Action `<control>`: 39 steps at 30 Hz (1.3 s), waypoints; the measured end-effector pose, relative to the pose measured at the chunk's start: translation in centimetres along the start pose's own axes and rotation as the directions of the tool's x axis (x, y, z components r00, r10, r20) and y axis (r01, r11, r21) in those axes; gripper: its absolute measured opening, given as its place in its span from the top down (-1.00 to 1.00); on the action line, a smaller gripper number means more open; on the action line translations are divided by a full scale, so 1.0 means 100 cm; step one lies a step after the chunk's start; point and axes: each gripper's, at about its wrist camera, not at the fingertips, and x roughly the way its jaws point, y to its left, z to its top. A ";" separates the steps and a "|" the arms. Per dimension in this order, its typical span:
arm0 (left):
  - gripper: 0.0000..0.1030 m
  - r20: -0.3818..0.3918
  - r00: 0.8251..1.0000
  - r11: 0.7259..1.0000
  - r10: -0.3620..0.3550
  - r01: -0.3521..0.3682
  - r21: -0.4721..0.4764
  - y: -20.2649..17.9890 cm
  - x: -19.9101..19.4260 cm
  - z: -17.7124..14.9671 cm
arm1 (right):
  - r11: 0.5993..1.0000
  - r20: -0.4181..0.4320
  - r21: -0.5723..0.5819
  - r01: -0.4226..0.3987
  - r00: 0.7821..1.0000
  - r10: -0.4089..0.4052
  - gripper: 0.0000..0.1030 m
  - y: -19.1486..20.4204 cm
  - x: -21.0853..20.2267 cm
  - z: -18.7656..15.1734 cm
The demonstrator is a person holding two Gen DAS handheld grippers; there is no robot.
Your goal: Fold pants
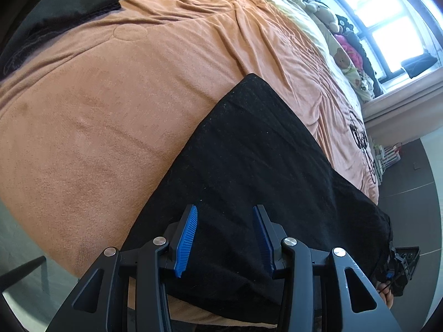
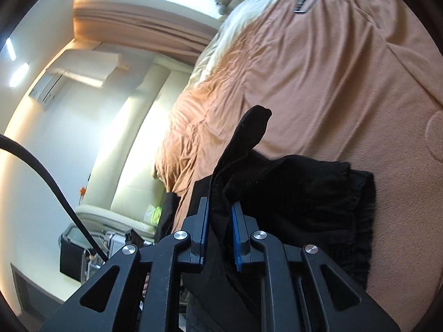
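Black pants (image 1: 249, 171): spread flat at the near edge of the bed, on an orange blanket (image 1: 110, 116); one corner lifted.
Right gripper (image 2: 219, 210): fingers pinching a bunched fold of the pants, fabric standing up above the pads.
Left gripper (image 1: 224, 221): fingers spread, poised over the flat cloth with nothing between them.
Second dark garment (image 1: 63, 11): far corner of the bed, well apart.
Open blanket: wide, bare stretch between the two dark pieces.

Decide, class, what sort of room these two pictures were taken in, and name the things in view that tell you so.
Most likely a bedroom: a wide bed under an orange blanket, soft toys lined along its far side by a window, and black pants spread on the bed for folding.
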 end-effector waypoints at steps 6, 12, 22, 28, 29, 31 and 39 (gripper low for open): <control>0.14 0.007 0.999 0.999 -0.037 0.037 -0.024 0.017 -0.007 -0.008 | 0.996 -0.067 -0.083 0.027 0.997 -0.033 0.77 0.029 0.035 -0.016; 0.14 0.022 0.997 0.997 -0.071 0.072 -0.038 0.031 -0.017 -0.015 | 0.989 -0.114 -0.126 0.076 0.989 -0.091 0.77 0.045 0.064 -0.027; 0.14 0.034 0.994 0.993 -0.106 0.108 -0.048 0.039 -0.023 -0.018 | 0.994 -0.003 -0.070 0.088 0.996 -0.088 -0.12 0.044 0.035 -0.010; 0.14 0.036 0.993 0.992 -0.112 0.114 -0.056 0.042 -0.022 -0.018 | 0.992 0.001 -0.011 0.124 0.992 -0.124 -0.14 0.020 0.038 0.007; 0.14 0.036 0.993 0.992 -0.112 0.114 -0.058 0.042 -0.022 -0.017 | 0.992 -0.001 -0.004 0.127 0.992 -0.127 -0.14 0.018 0.038 0.010; 0.14 0.036 0.993 0.992 -0.110 0.112 -0.058 0.042 -0.022 -0.017 | 0.993 -0.009 0.023 0.119 0.993 -0.119 -0.14 0.011 0.041 0.020; 0.14 0.035 0.996 0.995 -0.077 0.079 -0.059 0.036 -0.017 -0.011 | 0.986 -0.054 0.137 0.093 0.995 -0.087 -0.14 -0.026 0.048 0.049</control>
